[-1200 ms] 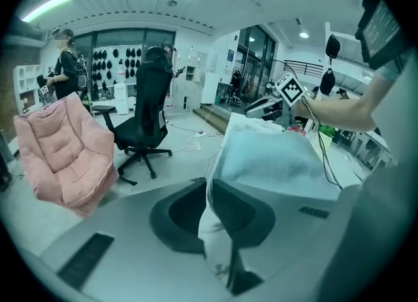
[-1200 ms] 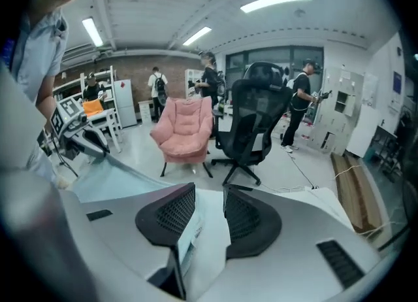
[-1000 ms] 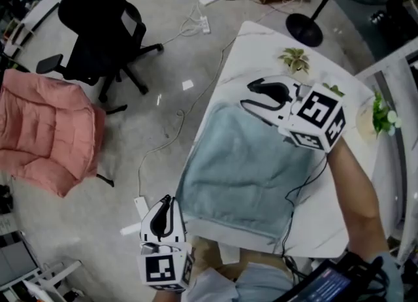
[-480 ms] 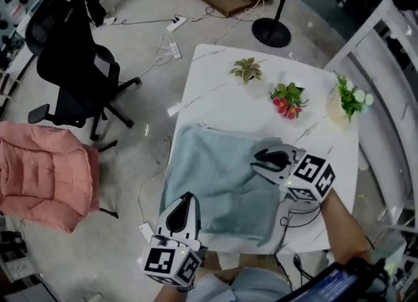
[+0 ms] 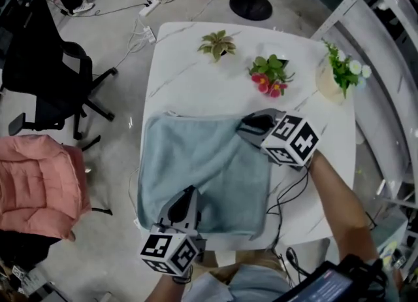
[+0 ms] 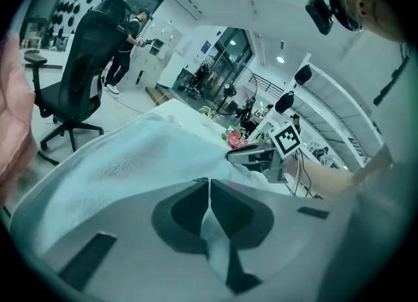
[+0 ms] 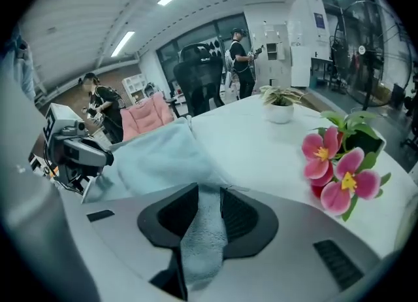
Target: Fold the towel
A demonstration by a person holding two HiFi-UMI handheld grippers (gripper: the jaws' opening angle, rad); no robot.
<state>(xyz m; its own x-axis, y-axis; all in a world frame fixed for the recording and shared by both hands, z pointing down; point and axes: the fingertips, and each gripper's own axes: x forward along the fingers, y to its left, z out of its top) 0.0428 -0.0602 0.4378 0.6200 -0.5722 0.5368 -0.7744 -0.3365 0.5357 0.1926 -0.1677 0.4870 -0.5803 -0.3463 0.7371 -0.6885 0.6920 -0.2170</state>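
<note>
Head view: a light blue terry towel (image 5: 196, 163) lies on the white marble tabletop (image 5: 196, 91), covering its left half from mid-depth to the near edge, where the hem hangs slightly over. The left hand-held gripper (image 5: 191, 195) bites the towel near the near edge. The right hand-held gripper (image 5: 244, 126) holds the towel's far right corner near the middle of the tabletop, and a raised crease runs from it toward the left one. Along the far edge stand a small green potted plant (image 5: 217, 44), a pink-flowered plant (image 5: 268, 77) and a white-flowered plant in a pale pot (image 5: 339, 72).

Left gripper view: the left hand-held gripper (image 6: 209, 183) has just been closing, and its jaws meet on a thin pinch of towel (image 6: 144, 157), which spreads ahead toward the right hand-held gripper (image 6: 245, 155).

Right gripper view: the right hand-held gripper (image 7: 206, 193) has just eased slightly wider, yet its pads press a thick bunch of towel (image 7: 153, 157). The pink-flowered plant (image 7: 336, 170) stands just beside it.
</note>
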